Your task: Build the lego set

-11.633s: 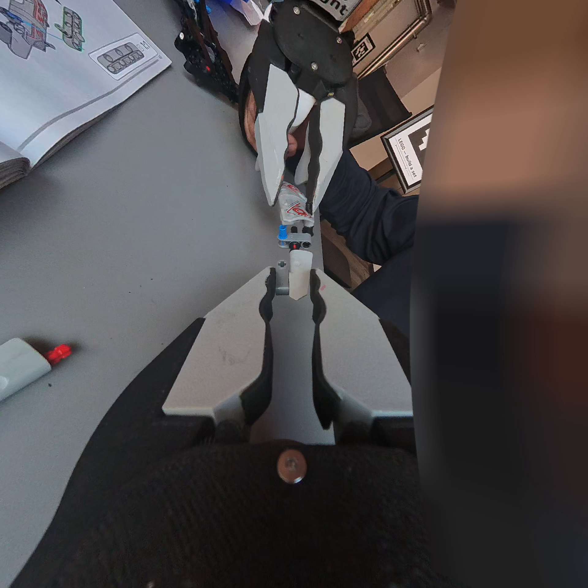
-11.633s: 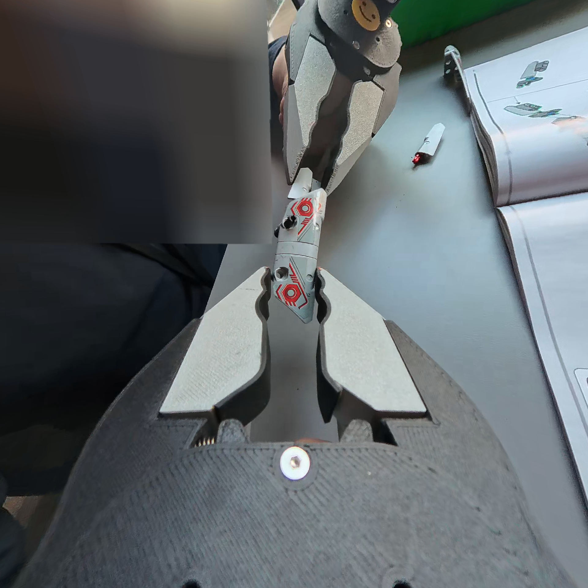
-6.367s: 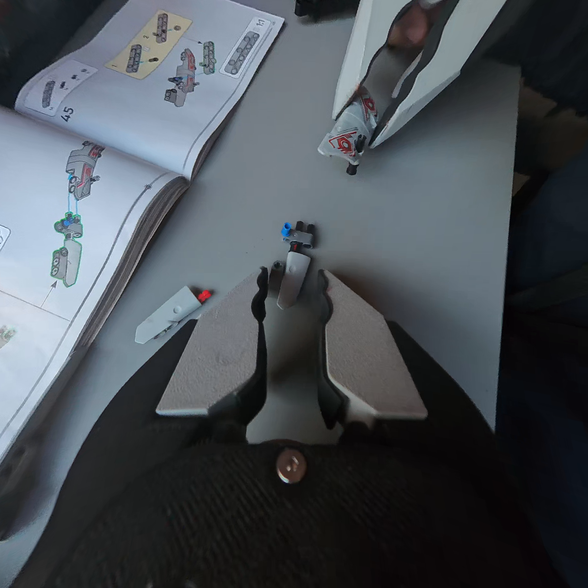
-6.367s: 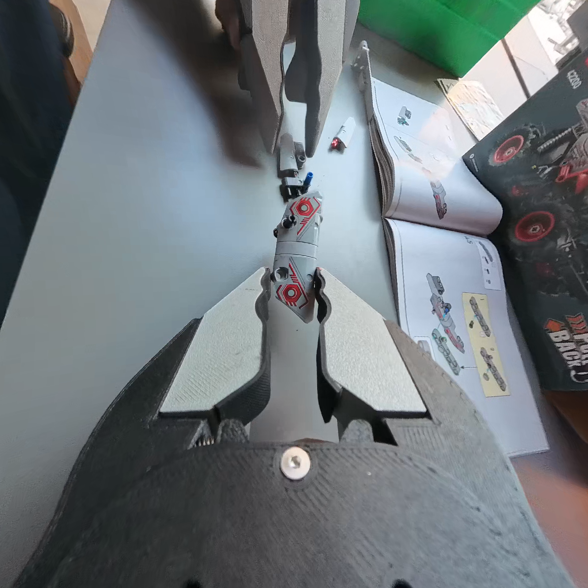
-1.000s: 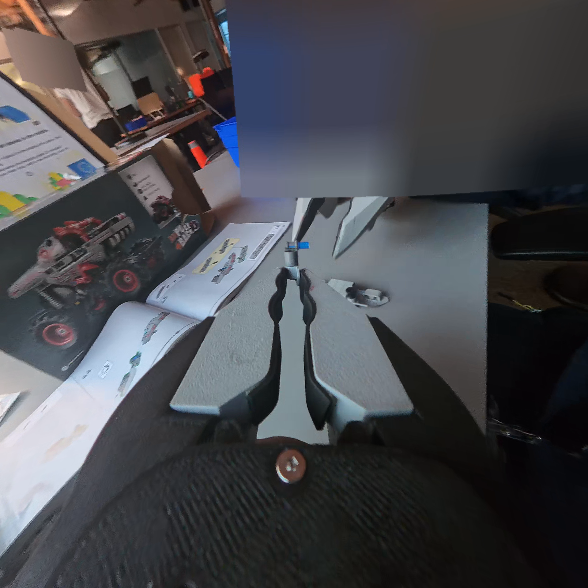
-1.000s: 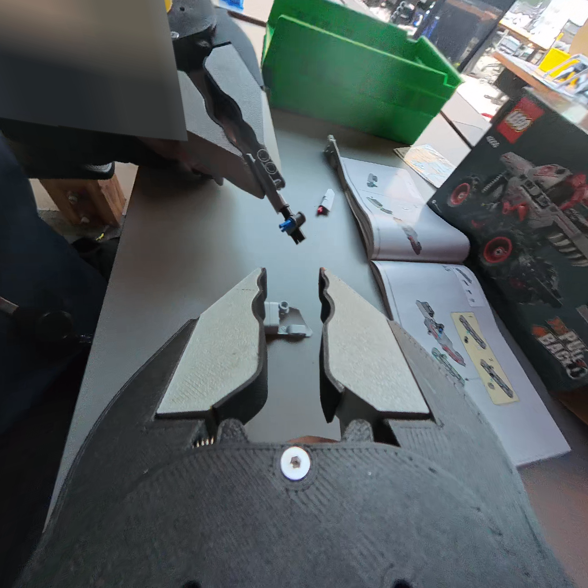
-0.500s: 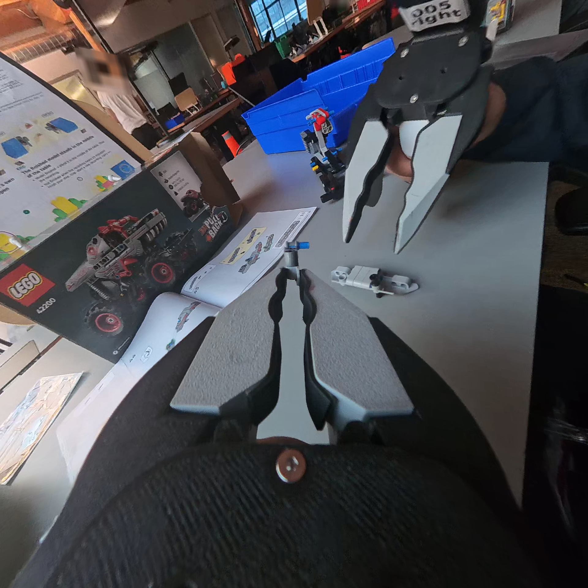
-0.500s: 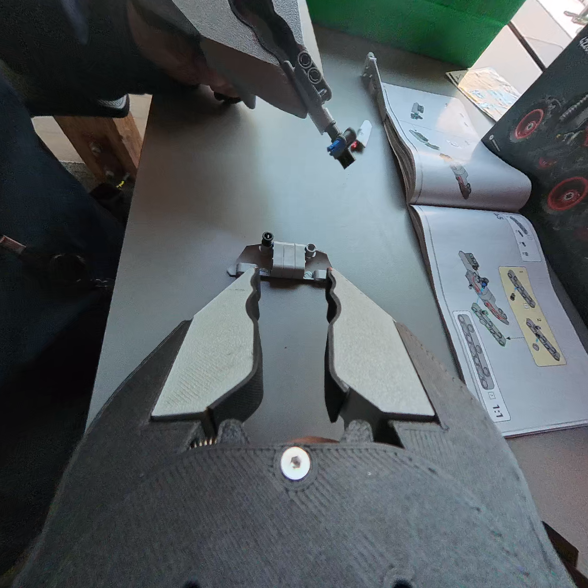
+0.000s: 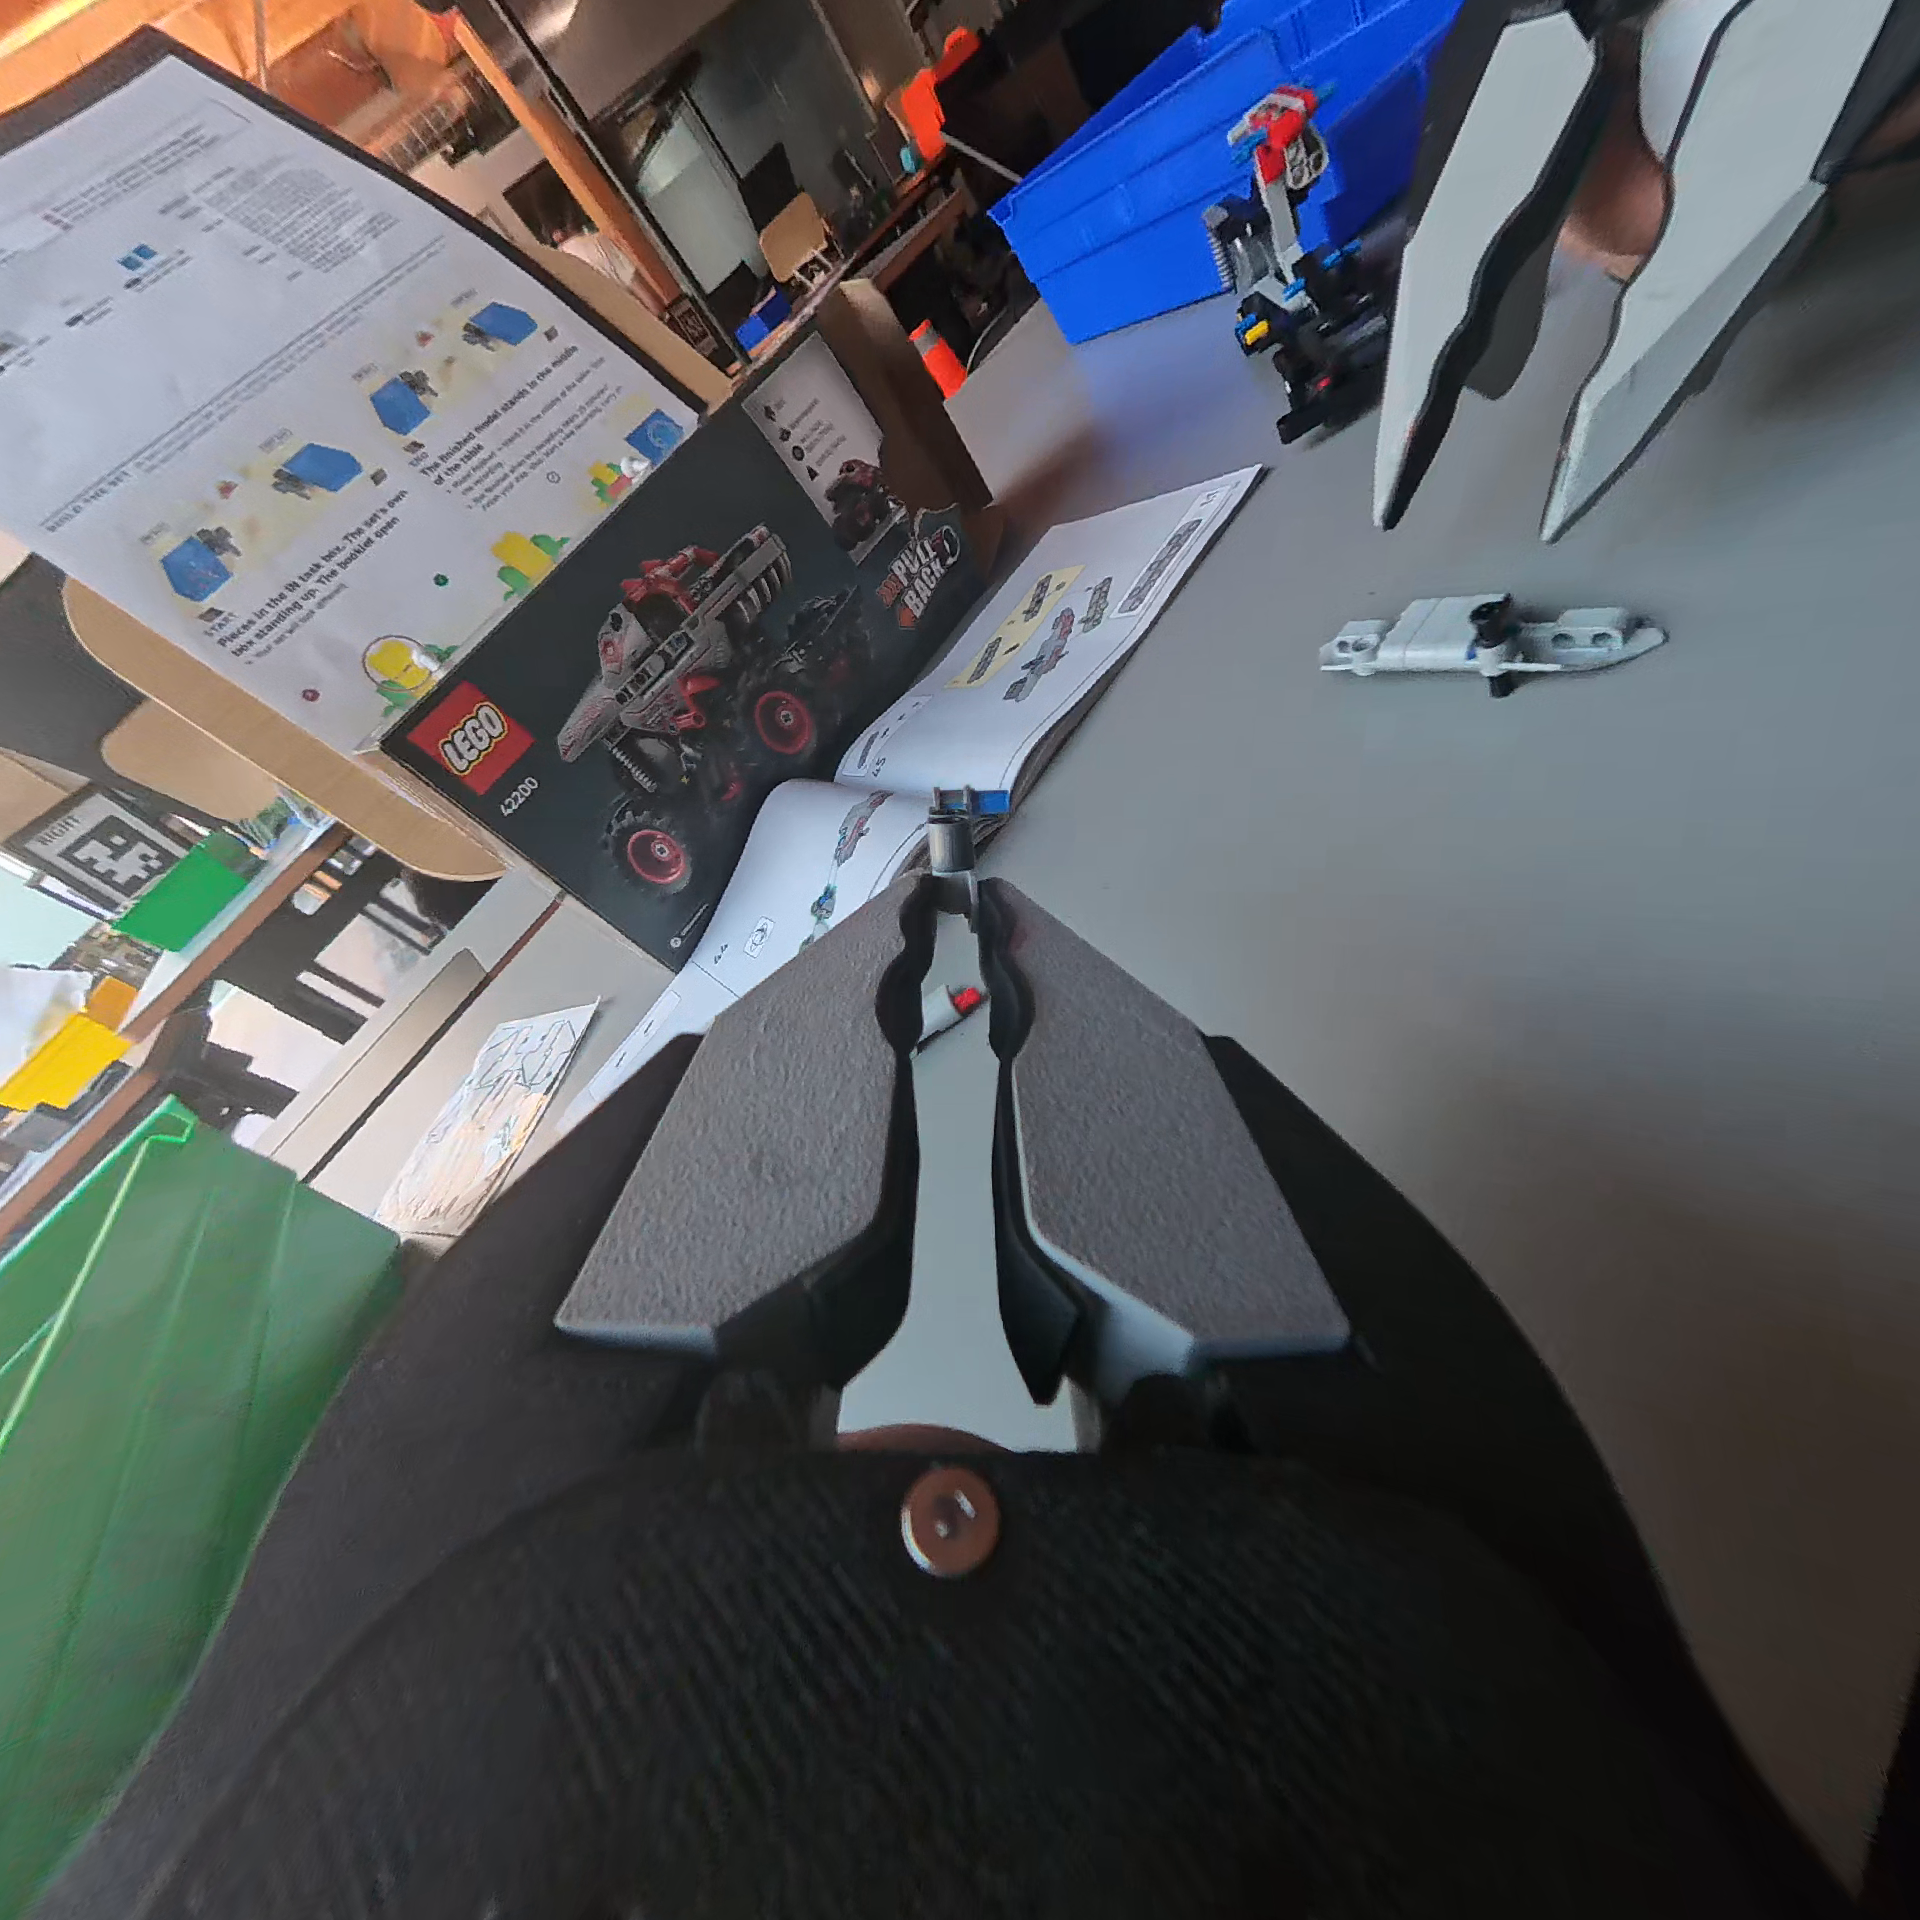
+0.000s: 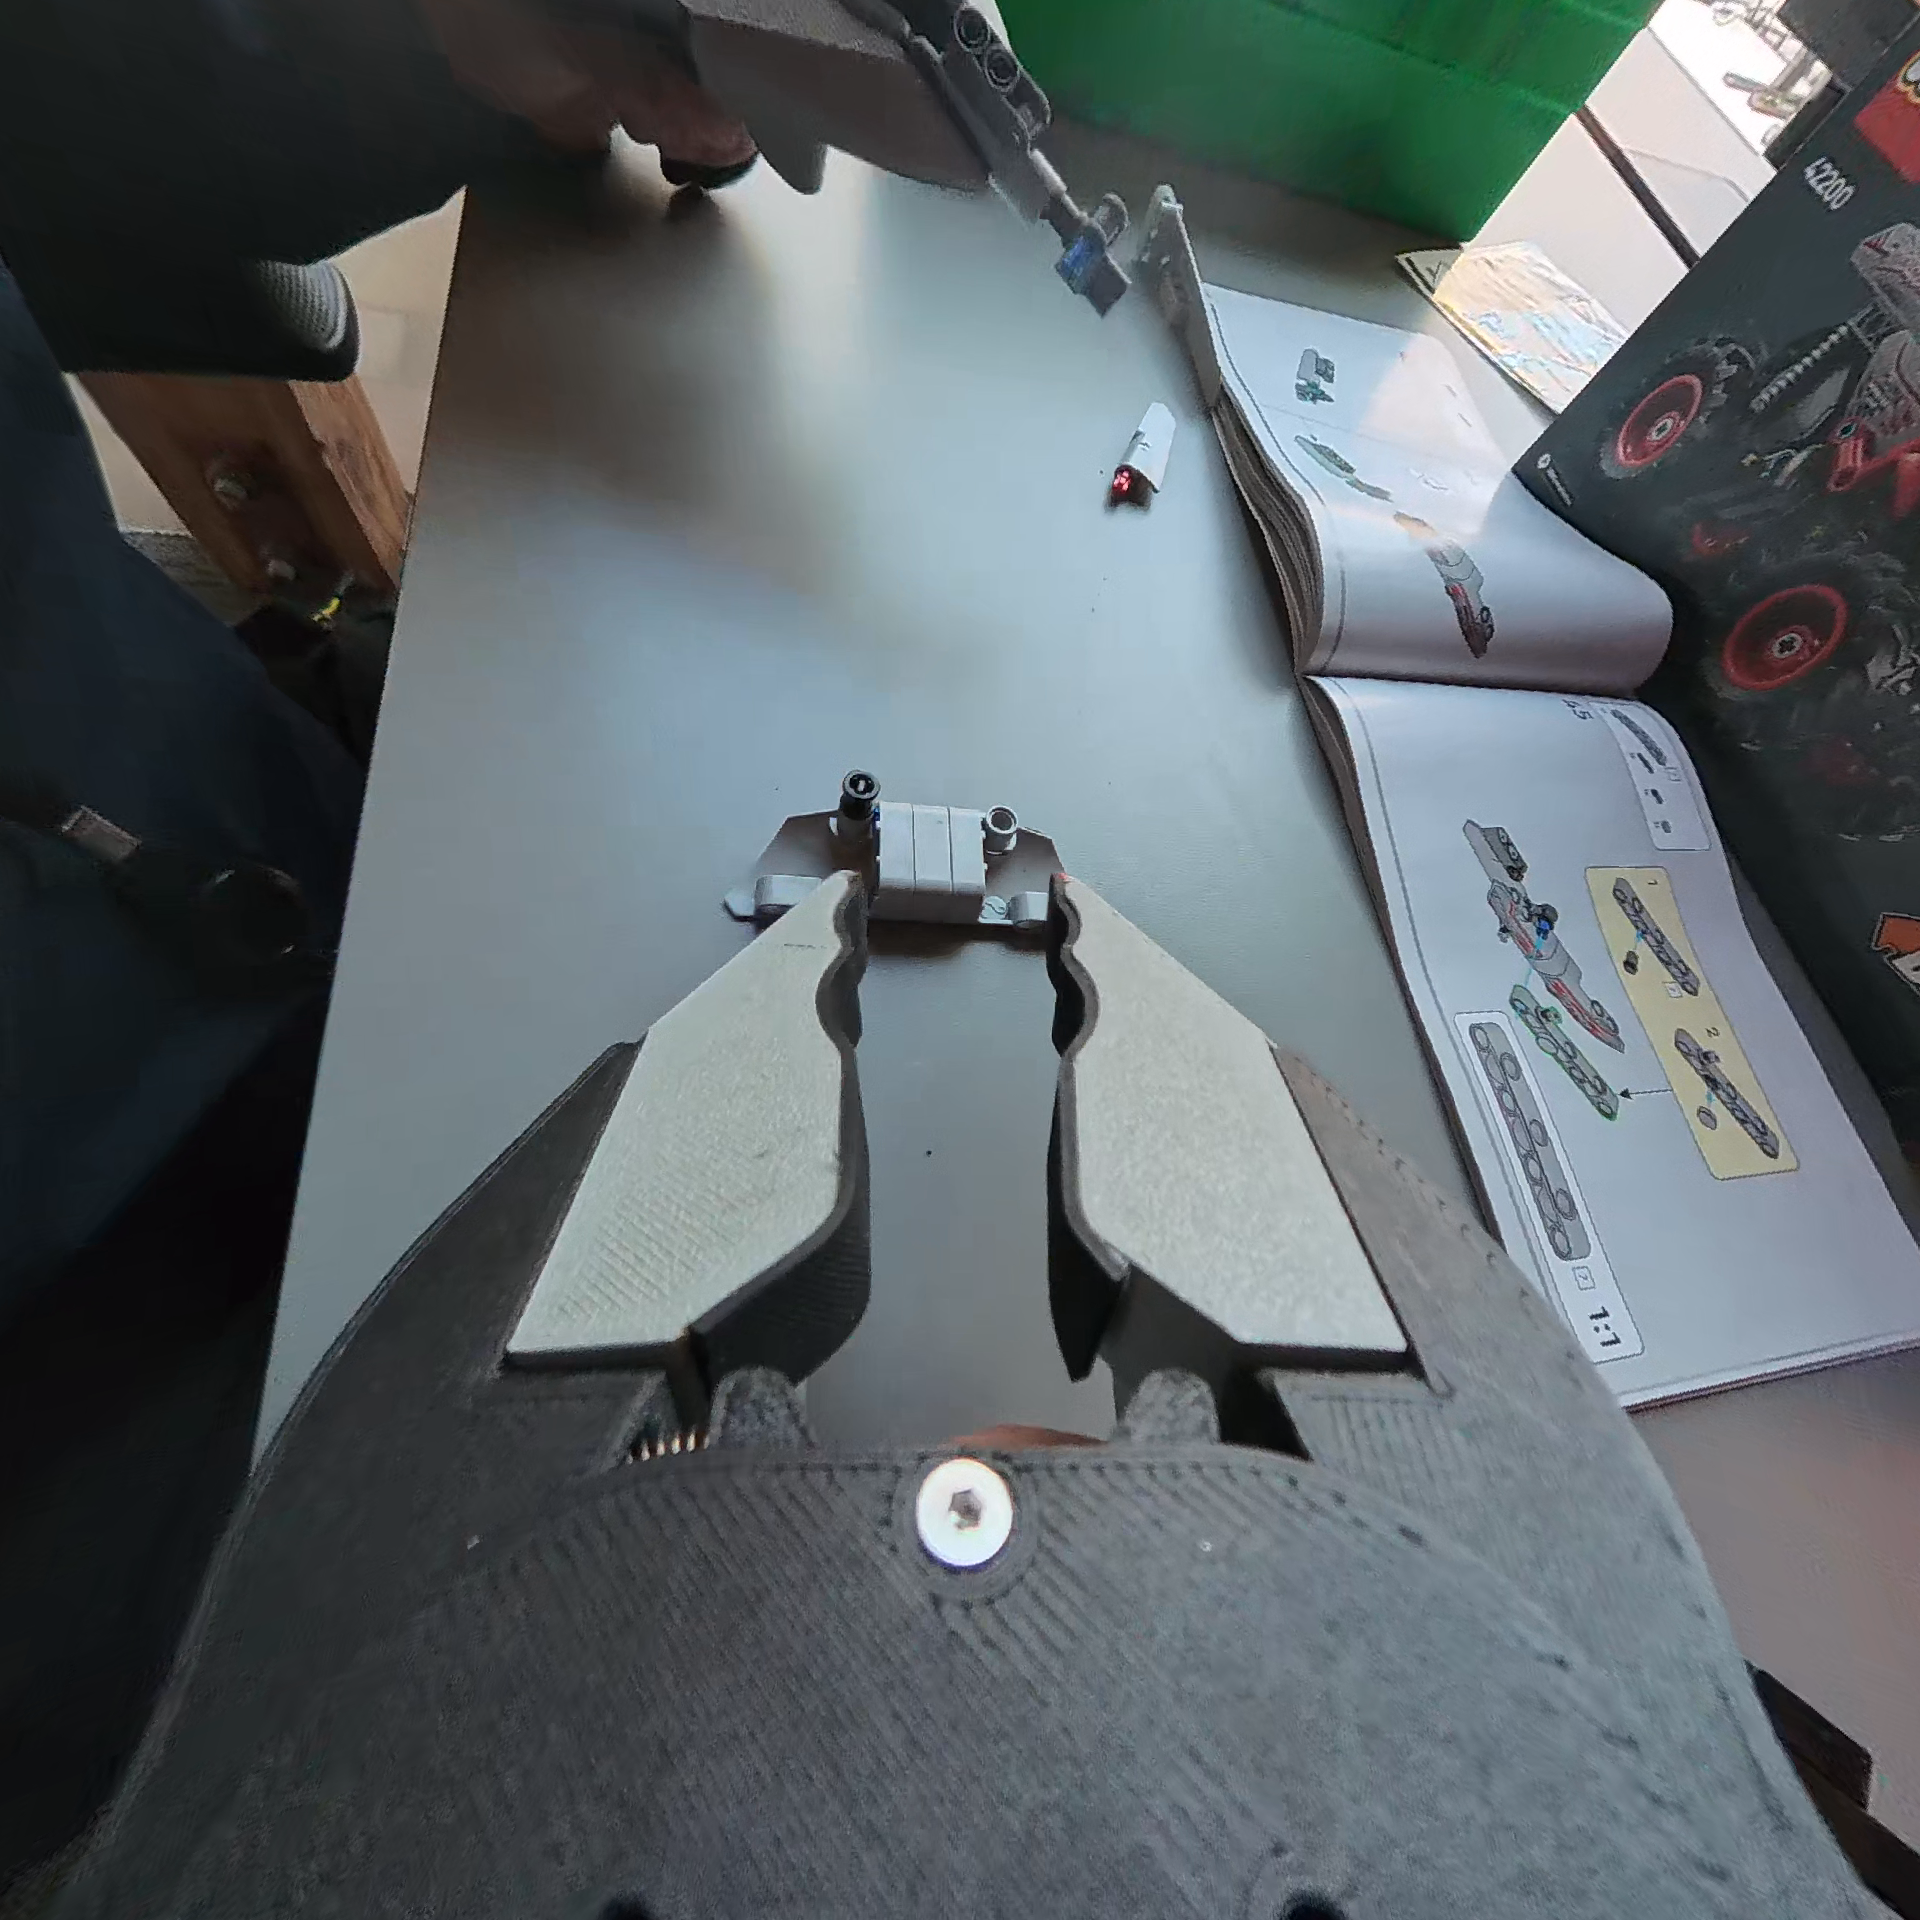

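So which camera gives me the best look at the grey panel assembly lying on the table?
The right wrist view: the grey panel assembly lies centred just beyond the open right claw, its black pin and studs sharp. The left wrist view shows it small and side-on, off to the right on the table, below the right claw's tips.

Left wrist view: right gripper [image 9: 1460,520] cut by top edge, body out of frame, only two fingers show above-right of own jaws. Green bin [image 9: 156,1351] left of jaws blurred, cut by left edge. Small grey piece with blue pin [image 9: 956,831] at jaw tips: lower part hidden between fingers, shape unclear.

Right wrist view: left gripper [image 10: 997,166] cut by top edge. Grey panel assembly [image 10: 914,857] near edge hidden behind fingertips. Lego box [image 10: 1787,468] cut by right edge.
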Motion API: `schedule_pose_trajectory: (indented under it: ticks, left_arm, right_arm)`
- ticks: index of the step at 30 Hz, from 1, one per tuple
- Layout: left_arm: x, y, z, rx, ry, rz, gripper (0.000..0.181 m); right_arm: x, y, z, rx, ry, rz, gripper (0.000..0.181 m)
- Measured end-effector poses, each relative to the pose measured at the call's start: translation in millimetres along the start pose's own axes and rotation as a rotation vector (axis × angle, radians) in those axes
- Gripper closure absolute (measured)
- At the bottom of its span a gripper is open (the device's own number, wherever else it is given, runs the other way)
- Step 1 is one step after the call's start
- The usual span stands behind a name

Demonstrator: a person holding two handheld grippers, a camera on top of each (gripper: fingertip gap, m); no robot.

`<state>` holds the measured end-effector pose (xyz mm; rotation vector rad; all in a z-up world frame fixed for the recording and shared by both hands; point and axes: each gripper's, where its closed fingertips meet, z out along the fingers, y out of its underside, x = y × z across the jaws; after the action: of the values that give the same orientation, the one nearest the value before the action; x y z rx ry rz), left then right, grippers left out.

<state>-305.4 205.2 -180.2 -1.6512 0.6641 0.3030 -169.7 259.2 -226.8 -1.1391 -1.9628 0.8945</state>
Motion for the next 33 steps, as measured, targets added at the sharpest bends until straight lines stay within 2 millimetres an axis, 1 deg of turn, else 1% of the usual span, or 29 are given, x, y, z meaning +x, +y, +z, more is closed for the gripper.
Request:
schedule_pose_trajectory:
  ticks: [1,5,7,9,11,13,16,19,22,27,29,33]
  left_arm:
    - [-1.0,-1.0,-0.9,0.010,0.006,-0.018,0.177]
    - [-4.9,-1.2,0.5,0.020,0.023,-0.062,0.177]
    - [-4.3,0.0,2.0,0.010,0.029,-0.062,0.177]
    - [-2.8,-0.9,1.6,0.016,0.029,-0.049,0.177]
    - [-1.6,-0.9,1.8,0.014,0.031,-0.044,0.177]
    - [-0.8,-0.8,2.1,0.011,0.034,-0.043,0.177]
    - [-0.6,-1.0,1.3,0.012,0.029,-0.041,0.177]
    - [-0.3,-0.7,1.1,0.009,0.023,-0.035,0.177]
    - [0.3,0.3,1.9,0.000,0.020,-0.026,0.177]
    - [1.6,0.5,1.3,-0.002,0.016,-0.012,0.177]
    - [1.0,0.2,0.9,0.002,0.019,-0.020,0.177]
    - [-2.9,1.5,0.4,0.001,0.020,-0.054,0.177]
  right_arm:
    - [1.4,0.3,0.3,-0.002,0.002,0.005,0.150]
    - [6.0,4.8,4.6,-0.031,-0.009,0.022,0.147]
    - [9.1,8.5,7.6,-0.057,-0.019,0.041,0.143]
    - [10.7,10.8,10.4,-0.077,-0.027,0.050,0.144]
    - [8.5,10.8,13.0,-0.086,-0.046,0.051,0.146]
    - [3.1,5.9,14.5,-0.069,-0.077,0.049,0.146]
    - [2.5,3.2,12.5,-0.060,-0.077,0.062,0.146]
    - [-6.0,0.9,14.4,-0.054,-0.116,0.089,0.147]
    - [-6.6,4.6,20.4,-0.098,-0.097,0.083,0.152]
    - [-7.5,11.6,25.2,-0.148,-0.110,0.097,0.154]
    - [-8.6,12.1,26.0,-0.152,-0.128,0.111,0.158]
    - [-7.0,12.0,27.1,-0.150,-0.143,0.140,0.159]
